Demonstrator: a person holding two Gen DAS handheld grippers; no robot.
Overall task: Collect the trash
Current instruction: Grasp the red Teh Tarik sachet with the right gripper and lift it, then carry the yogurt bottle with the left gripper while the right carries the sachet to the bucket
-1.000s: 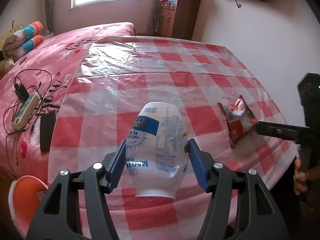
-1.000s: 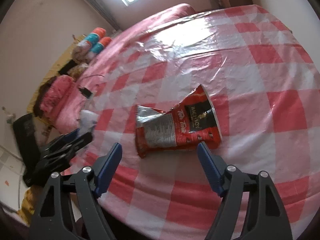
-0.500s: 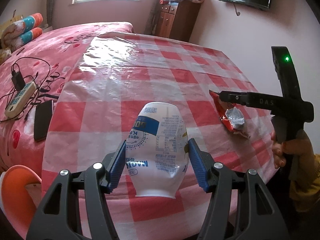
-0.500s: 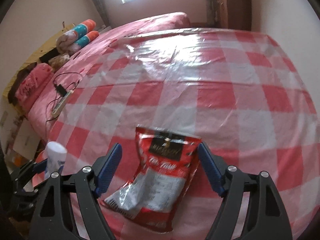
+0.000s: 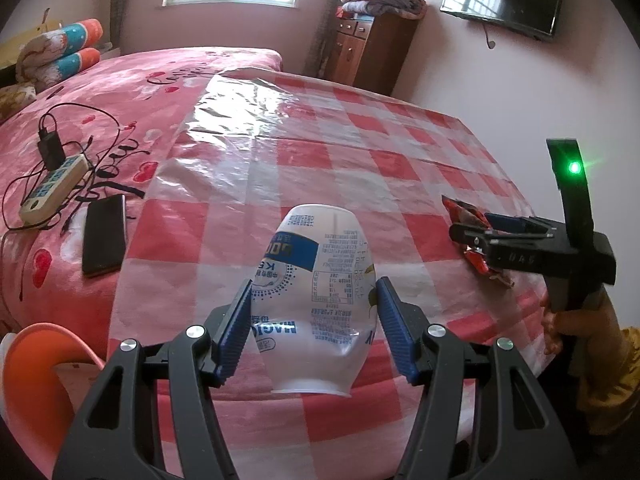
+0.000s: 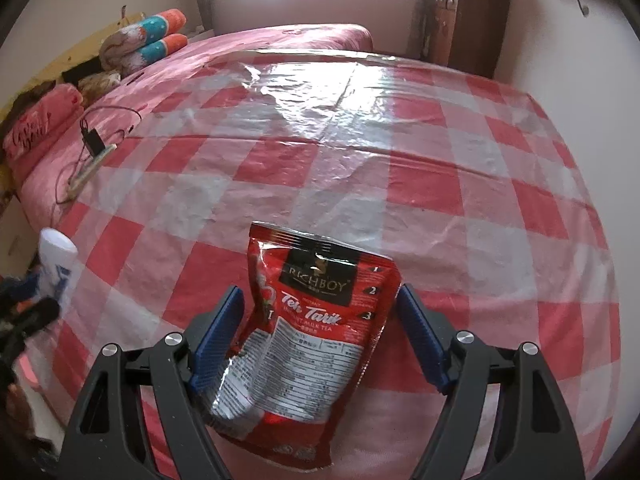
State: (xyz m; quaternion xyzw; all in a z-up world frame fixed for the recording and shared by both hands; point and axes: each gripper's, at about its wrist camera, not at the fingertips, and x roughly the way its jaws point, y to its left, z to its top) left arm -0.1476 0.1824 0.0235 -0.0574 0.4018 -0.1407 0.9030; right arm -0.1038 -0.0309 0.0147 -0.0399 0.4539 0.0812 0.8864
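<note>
Black tongs [image 5: 314,326] with ribbed blue pads [image 5: 236,332], silver screws, green light; mustard-yellow sleeve [image 5: 612,380].
</note>
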